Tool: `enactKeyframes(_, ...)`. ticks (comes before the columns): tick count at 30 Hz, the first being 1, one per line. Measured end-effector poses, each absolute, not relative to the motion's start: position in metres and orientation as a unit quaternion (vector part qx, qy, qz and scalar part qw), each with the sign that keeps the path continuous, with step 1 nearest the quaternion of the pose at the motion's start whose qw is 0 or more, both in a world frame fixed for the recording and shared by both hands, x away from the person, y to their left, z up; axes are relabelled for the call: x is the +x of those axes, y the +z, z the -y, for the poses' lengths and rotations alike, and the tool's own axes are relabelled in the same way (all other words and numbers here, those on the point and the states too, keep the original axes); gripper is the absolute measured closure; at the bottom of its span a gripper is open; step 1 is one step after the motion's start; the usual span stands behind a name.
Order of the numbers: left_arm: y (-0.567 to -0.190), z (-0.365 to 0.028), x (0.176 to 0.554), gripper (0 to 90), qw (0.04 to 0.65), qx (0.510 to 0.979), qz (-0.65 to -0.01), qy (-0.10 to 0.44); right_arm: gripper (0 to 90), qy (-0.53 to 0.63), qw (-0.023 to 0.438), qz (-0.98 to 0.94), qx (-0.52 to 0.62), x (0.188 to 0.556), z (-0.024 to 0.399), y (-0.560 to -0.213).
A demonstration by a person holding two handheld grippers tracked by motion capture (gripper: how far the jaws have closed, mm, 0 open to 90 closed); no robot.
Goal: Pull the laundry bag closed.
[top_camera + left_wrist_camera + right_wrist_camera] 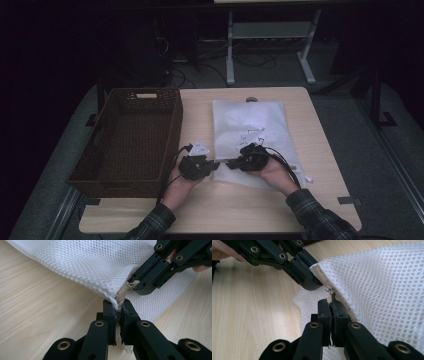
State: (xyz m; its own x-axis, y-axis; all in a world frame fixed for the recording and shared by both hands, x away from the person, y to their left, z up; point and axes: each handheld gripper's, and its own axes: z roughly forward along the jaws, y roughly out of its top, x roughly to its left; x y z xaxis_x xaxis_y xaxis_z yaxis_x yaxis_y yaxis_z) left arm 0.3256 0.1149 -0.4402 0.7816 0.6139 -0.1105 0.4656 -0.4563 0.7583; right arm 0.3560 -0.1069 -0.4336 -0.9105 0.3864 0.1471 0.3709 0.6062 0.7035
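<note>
A white mesh zip bag (250,125) lies flat on the wooden table (320,150). At its near left corner both grippers meet. My left gripper (119,305) is shut on the bag's corner, at the end of the beige zipper tape (121,293). My right gripper (329,302) is shut on the small metal zipper pull (328,291), just beside the left one. In the high view the left gripper (214,165) and right gripper (231,161) point at each other, tips almost touching. The right gripper's jaws (140,286) enter the left gripper view from the upper right.
A dark brown wicker basket (172,135) stands at the table's left, close to my left hand. A small round grommet (251,99) sits at the far edge behind the bag. Bare wood stretches right of the bag and along the near edge. Desk legs (230,50) stand beyond.
</note>
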Motion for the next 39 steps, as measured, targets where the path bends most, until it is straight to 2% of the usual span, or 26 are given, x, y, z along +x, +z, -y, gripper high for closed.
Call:
enactKeyframes(17,-0.439,-0.114,0.322,84.6,0.411,0.844,-0.334,0.085,86.8,0.388,0.007,-0.897,0.213,0.355,0.108,-0.434)
enactKeyframes(19,-0.438,-0.116,0.322,84.7,0.415,0.839,-0.341,0.09,86.8,0.372,0.026,-0.903,0.215,0.354,0.108,-0.435)
enactKeyframes(32,-0.437,-0.116,0.32,84.6,0.415,0.839,-0.342,0.079,86.8,0.379,0.019,-0.896,0.23,0.352,0.122,-0.433)
enactKeyframes(39,-0.437,-0.122,0.322,84.7,0.411,0.836,-0.354,0.084,86.8,0.359,0.038,-0.899,0.247,0.35,0.13,-0.434)
